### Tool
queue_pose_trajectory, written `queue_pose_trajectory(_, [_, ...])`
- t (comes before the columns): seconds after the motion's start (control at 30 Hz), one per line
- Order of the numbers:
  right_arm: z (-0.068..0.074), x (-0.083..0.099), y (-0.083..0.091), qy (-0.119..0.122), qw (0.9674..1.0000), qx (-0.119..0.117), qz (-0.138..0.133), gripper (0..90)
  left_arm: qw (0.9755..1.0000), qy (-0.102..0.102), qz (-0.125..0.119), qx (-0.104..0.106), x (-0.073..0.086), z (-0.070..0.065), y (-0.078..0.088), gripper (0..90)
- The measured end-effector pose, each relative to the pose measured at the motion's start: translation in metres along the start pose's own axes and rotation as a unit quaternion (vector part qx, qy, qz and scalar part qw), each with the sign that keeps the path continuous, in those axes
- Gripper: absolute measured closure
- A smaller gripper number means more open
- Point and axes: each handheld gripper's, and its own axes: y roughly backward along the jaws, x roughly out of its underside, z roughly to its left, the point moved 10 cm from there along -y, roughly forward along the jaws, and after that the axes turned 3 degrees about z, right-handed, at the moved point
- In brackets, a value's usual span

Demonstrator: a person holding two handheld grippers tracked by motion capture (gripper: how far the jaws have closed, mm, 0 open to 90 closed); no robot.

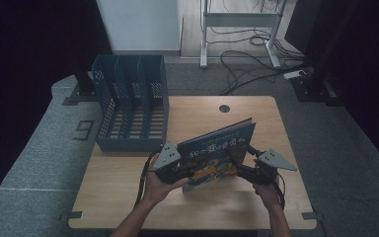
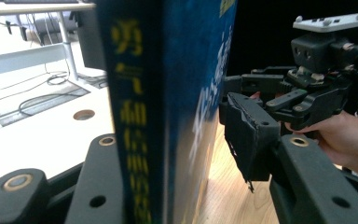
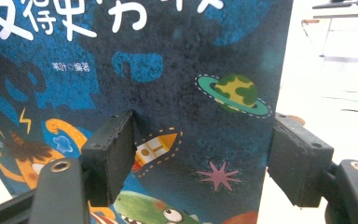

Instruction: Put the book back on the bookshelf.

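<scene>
A blue picture book point(image 1: 217, 148) with white and yellow lettering stands tilted above the wooden table point(image 1: 128, 197). My left gripper point(image 1: 185, 170) is shut on its lower left corner. In the left gripper view the spine point(image 2: 135, 116) sits between the two jaws of that gripper point(image 2: 177, 140), pressed from both sides. My right gripper point(image 1: 242, 163) is at the book's right edge, open. In the right gripper view the cover point(image 3: 191, 70) faces the camera behind this gripper point(image 3: 205, 158). One pad lies over the cover and the other stands past the book's edge.
A blue slotted file organizer point(image 1: 133, 103) stands at the table's back left. A round cable hole point(image 1: 224, 108) sits near the table's far edge. Beyond the table are a white desk frame point(image 1: 237, 29) and loose cables point(image 1: 246, 64) on the floor.
</scene>
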Motion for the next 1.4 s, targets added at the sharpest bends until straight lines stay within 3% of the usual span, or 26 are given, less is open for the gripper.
queue_pose_trajectory(0.1, [0.006, 0.000, -0.002, 0.006, 0.9999, -0.012, 0.001, 28.5, 1.0000, 0.004, 0.003, 0.002, 0.001, 0.000, -0.003, 52.9])
queue_pose_trajectory(0.3, [0.008, 0.001, -0.002, 0.007, 0.9999, -0.012, 0.003, 28.5, 0.9999, 0.014, -0.005, -0.002, -0.001, 0.001, -0.001, 56.7])
queue_pose_trajectory(0.37, [0.009, 0.000, -0.003, 0.009, 0.9998, -0.015, 0.001, 28.2, 0.9998, 0.013, -0.016, 0.008, -0.004, -0.002, 0.001, 61.4])
queue_pose_trajectory(0.57, [0.010, 0.001, -0.004, 0.005, 0.9997, -0.023, 0.003, 27.4, 0.9993, 0.017, -0.014, 0.030, -0.004, -0.008, 0.005, 72.7])
queue_pose_trajectory(0.93, [0.010, 0.001, -0.003, 0.005, 0.9997, -0.025, 0.004, 27.4, 0.9988, 0.026, -0.027, 0.032, -0.008, -0.009, 0.005, 71.6])
queue_pose_trajectory(1.2, [0.009, 0.002, -0.003, 0.009, 0.9995, -0.029, 0.007, 28.2, 0.9992, -0.002, -0.028, 0.028, -0.009, -0.016, 0.007, 77.9])
queue_pose_trajectory(1.3, [0.005, 0.005, -0.004, 0.002, 0.9996, -0.022, 0.018, 26.9, 0.9994, 0.001, -0.031, 0.014, -0.009, -0.015, 0.008, 81.6])
queue_pose_trajectory(1.4, [0.001, 0.006, -0.002, -0.011, 0.9996, -0.020, 0.017, 26.3, 0.9990, 0.008, -0.040, 0.018, -0.010, -0.012, 0.010, 81.9])
